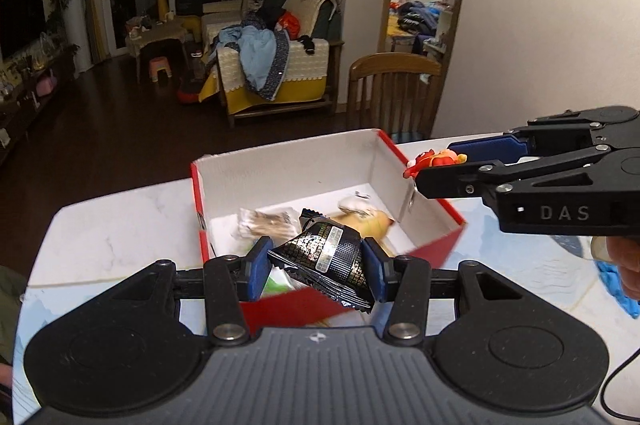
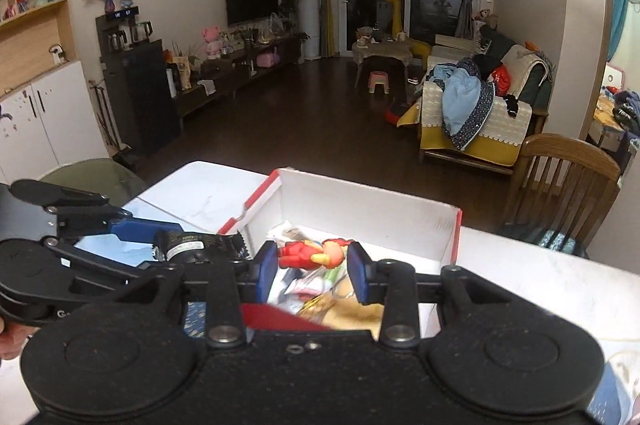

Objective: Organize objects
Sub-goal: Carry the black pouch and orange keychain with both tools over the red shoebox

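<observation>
So, your grippers right now:
left gripper [image 1: 316, 267]: clamped on black foil packet [image 1: 326, 259], label unreadable
right gripper [image 2: 312, 267]: pinching red toy figure [image 2: 312, 254]
writing: "DAS" on the right gripper's body
box [image 1: 280, 169]: red-and-white, on counter [image 1: 120, 225]

A box [image 1: 372, 161] stood on the table [image 1: 120, 229], with packets [image 1: 264, 221] lying inside it. A chair [image 1: 394, 85] stood behind the table, and a sofa [image 1: 276, 73] farther back.

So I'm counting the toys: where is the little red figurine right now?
The red figurine is clamped between the right gripper fingers, held above the red-and-white box, with the left gripper and its black packet alongside in the right wrist view.
</observation>
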`<state>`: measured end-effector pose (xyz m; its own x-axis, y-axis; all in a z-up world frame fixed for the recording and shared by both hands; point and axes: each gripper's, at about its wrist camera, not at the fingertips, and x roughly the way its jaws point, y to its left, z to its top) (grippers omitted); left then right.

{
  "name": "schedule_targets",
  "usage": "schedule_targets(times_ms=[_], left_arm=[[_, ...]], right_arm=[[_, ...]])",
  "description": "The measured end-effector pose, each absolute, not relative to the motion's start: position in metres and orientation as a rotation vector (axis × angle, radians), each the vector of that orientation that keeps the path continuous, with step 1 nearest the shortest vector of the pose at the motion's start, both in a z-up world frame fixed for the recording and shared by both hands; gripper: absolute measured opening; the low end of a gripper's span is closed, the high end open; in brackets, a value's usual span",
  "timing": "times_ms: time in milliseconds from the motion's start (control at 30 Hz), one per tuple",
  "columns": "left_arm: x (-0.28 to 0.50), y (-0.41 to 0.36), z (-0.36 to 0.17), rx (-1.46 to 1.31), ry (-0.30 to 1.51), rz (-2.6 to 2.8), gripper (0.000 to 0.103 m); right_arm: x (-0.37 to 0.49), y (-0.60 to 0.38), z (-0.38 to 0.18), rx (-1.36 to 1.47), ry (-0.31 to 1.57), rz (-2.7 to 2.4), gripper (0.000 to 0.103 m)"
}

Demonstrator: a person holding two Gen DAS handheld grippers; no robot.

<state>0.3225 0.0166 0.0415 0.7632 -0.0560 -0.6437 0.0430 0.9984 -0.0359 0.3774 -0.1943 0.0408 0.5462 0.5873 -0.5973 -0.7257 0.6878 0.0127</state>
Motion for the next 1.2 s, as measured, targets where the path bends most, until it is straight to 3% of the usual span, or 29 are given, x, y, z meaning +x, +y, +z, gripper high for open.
schedule_targets(times_ms=[467, 1200], left_arm=[[0.406, 0.013, 0.013, 0.033, 0.794, -0.001, 0.047], [0.446, 0.014, -0.052, -0.018, 0.943, 0.052, 0.047]], right_arm=[[0.453, -0.160, 0.006, -0.244, 0.683, 0.701, 0.037], [0.495, -0.130, -0.074, -0.227, 0.901, 0.643, 0.037]])
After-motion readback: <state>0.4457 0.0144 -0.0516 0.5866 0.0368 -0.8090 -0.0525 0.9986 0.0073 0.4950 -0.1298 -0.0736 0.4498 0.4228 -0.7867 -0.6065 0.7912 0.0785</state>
